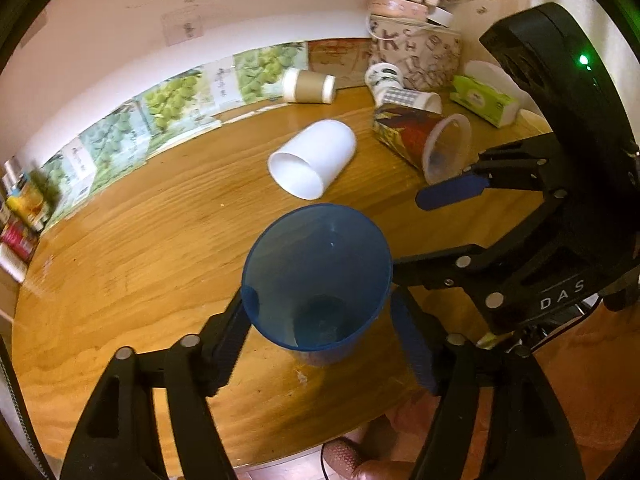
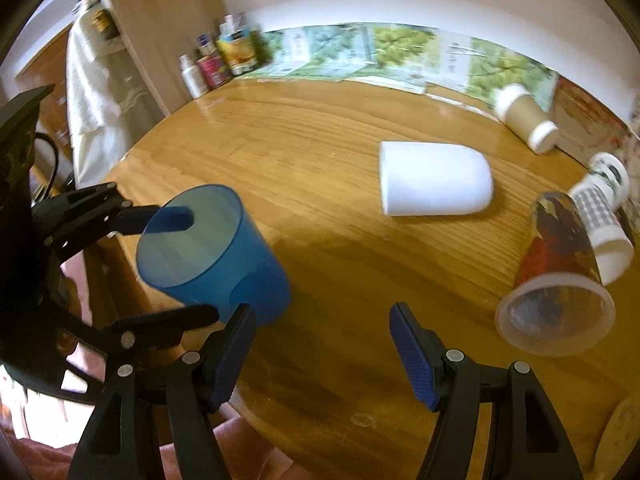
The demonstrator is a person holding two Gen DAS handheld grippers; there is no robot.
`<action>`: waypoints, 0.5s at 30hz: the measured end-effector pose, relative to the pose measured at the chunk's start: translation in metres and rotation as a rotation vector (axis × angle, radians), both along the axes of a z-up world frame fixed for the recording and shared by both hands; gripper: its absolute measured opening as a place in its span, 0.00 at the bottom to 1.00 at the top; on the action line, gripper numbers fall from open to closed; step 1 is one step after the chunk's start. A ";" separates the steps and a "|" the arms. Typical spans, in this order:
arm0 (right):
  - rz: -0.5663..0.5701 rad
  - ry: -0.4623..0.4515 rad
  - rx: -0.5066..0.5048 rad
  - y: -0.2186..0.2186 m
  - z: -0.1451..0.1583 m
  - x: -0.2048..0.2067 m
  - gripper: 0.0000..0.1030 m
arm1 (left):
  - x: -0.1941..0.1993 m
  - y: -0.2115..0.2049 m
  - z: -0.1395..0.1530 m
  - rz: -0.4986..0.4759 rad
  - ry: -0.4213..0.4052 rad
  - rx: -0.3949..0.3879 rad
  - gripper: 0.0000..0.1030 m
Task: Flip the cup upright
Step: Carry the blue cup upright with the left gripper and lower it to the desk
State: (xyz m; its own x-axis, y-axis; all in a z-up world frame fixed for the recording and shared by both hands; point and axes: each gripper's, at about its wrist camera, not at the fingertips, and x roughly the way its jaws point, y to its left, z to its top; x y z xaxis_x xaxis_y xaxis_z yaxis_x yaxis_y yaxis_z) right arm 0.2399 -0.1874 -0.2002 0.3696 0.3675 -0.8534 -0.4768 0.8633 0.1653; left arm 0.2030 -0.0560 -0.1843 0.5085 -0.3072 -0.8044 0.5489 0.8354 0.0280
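**Left gripper** (image 1: 320, 336): fingers straddle the blue cup (image 1: 316, 276). In the right wrist view one finger sits inside the rim and the other outside the wall, so the grasp looks like a pinch on the wall. Whether the pads truly press cannot be told.

**Blue cup** (image 2: 212, 252): near the front edge of the wooden table (image 2: 320, 140), mouth up and tilted. Judged: the flip is nearly complete. To finish well, level the cup, lower its base flat onto the wood, then release slowly so it does not tip.

**Right gripper** (image 2: 324, 352): jaws spread wide, holding nothing, hovering over bare table just beside the blue cup.

**White cup** (image 2: 434, 178): on its side at mid-table, well apart from both grippers.

**Patterned cup** (image 2: 556, 276): on its side, mouth toward the camera, touching the checked cup (image 2: 600, 216).

**Brown paper cup** (image 2: 524, 116): on its side at the back.

**Hard to make out:** the blue cup's base contact with the table is hidden. Bottles at far left are blurred. Table edges are cut off by the lens.
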 end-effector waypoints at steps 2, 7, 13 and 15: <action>-0.064 0.001 0.003 -0.002 0.001 -0.003 0.73 | -0.001 0.001 0.002 -0.031 0.003 -0.007 0.79; -0.242 -0.034 -0.032 -0.003 0.004 -0.019 0.79 | -0.003 0.006 0.003 -0.108 0.009 0.005 0.82; -0.489 -0.072 -0.063 -0.001 0.003 -0.041 0.79 | -0.004 0.022 -0.001 -0.157 0.028 0.022 0.84; -0.545 -0.075 -0.060 0.000 0.002 -0.047 0.79 | -0.003 0.028 -0.003 -0.161 0.049 0.021 0.84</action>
State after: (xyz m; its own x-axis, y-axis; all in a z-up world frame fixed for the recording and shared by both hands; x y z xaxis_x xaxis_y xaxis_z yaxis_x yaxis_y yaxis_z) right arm 0.1926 -0.1876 -0.1986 0.5531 0.0578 -0.8311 0.0330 0.9953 0.0912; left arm 0.2004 -0.0279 -0.1875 0.4141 -0.3640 -0.8343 0.6768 0.7360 0.0148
